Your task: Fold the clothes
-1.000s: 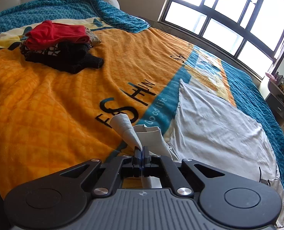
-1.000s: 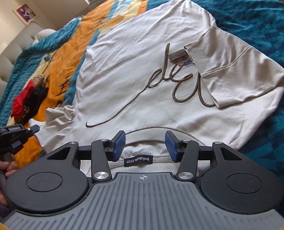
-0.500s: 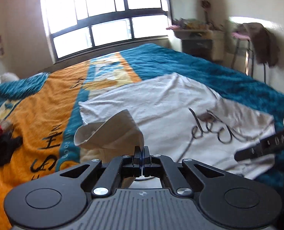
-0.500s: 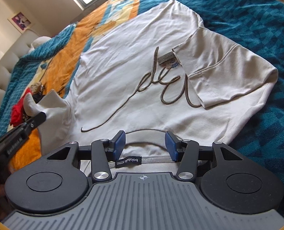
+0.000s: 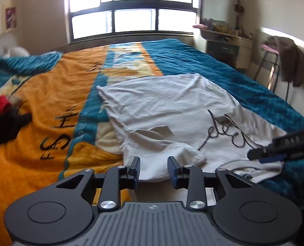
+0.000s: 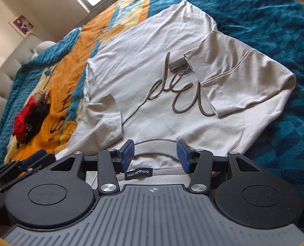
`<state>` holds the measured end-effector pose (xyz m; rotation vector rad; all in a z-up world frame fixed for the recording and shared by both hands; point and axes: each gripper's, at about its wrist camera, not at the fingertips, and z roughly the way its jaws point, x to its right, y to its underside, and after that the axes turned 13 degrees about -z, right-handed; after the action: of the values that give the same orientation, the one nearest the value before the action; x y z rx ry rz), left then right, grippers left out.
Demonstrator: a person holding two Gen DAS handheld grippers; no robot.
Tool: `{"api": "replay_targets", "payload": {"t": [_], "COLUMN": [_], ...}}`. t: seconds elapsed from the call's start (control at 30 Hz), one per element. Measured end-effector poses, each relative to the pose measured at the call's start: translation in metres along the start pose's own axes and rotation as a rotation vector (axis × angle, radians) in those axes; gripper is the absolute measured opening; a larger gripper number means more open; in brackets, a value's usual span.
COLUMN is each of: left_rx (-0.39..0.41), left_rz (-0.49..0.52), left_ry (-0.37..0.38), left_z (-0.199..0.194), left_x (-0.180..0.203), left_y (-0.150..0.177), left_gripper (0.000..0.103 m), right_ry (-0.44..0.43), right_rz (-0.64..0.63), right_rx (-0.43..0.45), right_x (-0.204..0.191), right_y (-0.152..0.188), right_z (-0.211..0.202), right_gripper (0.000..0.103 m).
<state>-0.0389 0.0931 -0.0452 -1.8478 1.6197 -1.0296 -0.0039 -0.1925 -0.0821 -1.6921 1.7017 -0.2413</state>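
Observation:
A cream T-shirt (image 5: pixel 172 106) (image 6: pixel 148 61) with brown script lettering lies spread flat on the bed. Its left sleeve (image 6: pixel 106 119) (image 5: pixel 162 143) is folded in over the chest, and the right sleeve (image 6: pixel 234 71) is folded in too. My left gripper (image 5: pixel 154 167) hovers at the shirt's left shoulder edge; its jaws are opening, and the pads press on nothing. My right gripper (image 6: pixel 155 154) stands open just above the collar, on either side of the black neck label (image 6: pixel 138 173), holding nothing.
A pile of red and black clothes (image 5: pixel 0 119) (image 6: pixel 29 112) sits on the orange and teal blanket (image 5: pixel 49 94) to the left. Beyond the bed are a large window (image 5: pixel 131 20), a dresser (image 5: pixel 223 47) and a chair with a draped garment (image 5: pixel 289 61).
My left gripper carried the left sleeve rightwards over the shirt, then let it go and opened. The sleeve now lies folded on the chest. The right gripper has stayed put.

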Motion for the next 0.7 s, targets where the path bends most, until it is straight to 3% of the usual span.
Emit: {"api": "replay_targets", "payload": {"t": [0.1, 0.2, 0.3, 0.37, 0.47, 0.53, 0.6, 0.7], "left_rx": [-0.032, -0.112, -0.153, -0.149, -0.138, -0.110, -0.081, -0.074], "left_rz": [-0.306, -0.554, -0.530, -0.388, -0.235, -0.175, -0.115, -0.142], "left_ry": [-0.065, -0.027, 0.048, 0.055, 0.036, -0.022, -0.082, -0.093], "left_z": [0.000, 0.010, 0.013, 0.012, 0.012, 0.019, 0.026, 0.034], "left_x": [-0.049, -0.083, -0.073, -0.051, -0.029, -0.024, -0.018, -0.023], "left_y": [-0.008, -0.008, -0.004, -0.001, 0.009, 0.014, 0.019, 0.019], "left_gripper": [0.032, 0.032, 0.033, 0.036, 0.041, 0.039, 0.027, 0.003], "right_ry": [0.002, 0.005, 0.010, 0.013, 0.021, 0.027, 0.030, 0.027], "right_rz": [0.003, 0.005, 0.001, -0.002, -0.006, -0.007, -0.006, -0.014], "right_rx": [-0.002, -0.003, -0.009, -0.013, -0.017, -0.019, -0.026, -0.039], "right_x": [-0.001, -0.001, -0.003, -0.004, -0.004, -0.003, -0.003, -0.006], "right_y": [-0.001, -0.002, -0.001, -0.001, -0.001, -0.001, -0.001, 0.000], "right_z": [0.001, 0.001, 0.002, 0.002, 0.001, 0.001, 0.004, 0.007], "right_gripper": [0.052, 0.052, 0.052, 0.052, 0.052, 0.052, 0.052, 0.052]}}
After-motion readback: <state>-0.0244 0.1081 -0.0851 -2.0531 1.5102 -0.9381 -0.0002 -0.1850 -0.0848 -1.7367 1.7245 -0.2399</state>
